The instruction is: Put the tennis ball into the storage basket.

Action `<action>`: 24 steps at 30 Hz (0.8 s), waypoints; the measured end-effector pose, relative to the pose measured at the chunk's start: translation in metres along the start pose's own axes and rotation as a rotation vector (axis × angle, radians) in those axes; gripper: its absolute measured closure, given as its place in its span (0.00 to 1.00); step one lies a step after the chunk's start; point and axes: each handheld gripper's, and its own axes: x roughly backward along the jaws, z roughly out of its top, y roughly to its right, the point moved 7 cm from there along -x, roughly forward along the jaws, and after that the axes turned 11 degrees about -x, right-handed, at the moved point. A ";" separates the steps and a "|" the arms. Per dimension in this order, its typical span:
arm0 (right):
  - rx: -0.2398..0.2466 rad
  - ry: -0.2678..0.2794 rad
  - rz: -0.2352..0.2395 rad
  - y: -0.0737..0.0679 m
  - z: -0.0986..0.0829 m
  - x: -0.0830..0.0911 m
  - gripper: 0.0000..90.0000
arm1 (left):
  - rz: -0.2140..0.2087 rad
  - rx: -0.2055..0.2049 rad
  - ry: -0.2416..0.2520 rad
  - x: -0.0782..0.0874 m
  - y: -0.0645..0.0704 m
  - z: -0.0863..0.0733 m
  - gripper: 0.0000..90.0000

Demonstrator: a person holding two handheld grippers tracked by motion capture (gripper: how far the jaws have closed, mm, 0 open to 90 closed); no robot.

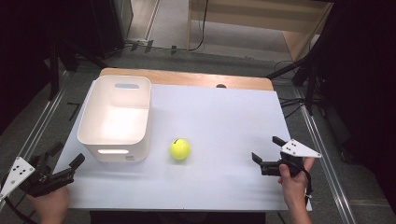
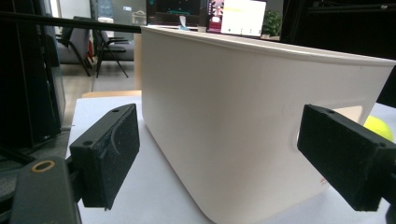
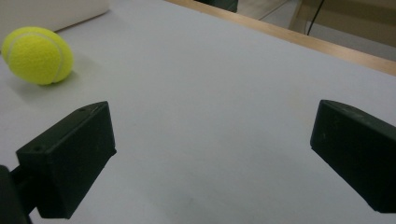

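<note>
While both hands waited at the near edge of the table (image 1: 224, 186), the right gripper (image 1: 267, 150) stood with its jaws spread wide, holding and touching nothing, pointed toward the tennis ball (image 1: 180, 149), which lay on the white surface well apart, ahead and to its left. Being round, the ball showed no long axis; which way it faced I could not tell. The left gripper (image 1: 66, 156), equally wide open and empty, aimed at the white bin (image 1: 116, 140) just ahead of it, near but apart.

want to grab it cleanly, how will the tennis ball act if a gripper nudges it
The tennis ball is round and sits free on the flat table, so a nudge would probably roll it. Its fuzzy felt likely grips the pads rather than slipping. It probably is light.
</note>
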 end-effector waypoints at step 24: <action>0.102 -0.143 0.143 -0.050 0.025 -0.046 0.00 | 0.000 -0.031 -0.021 -0.001 0.004 -0.001 0.14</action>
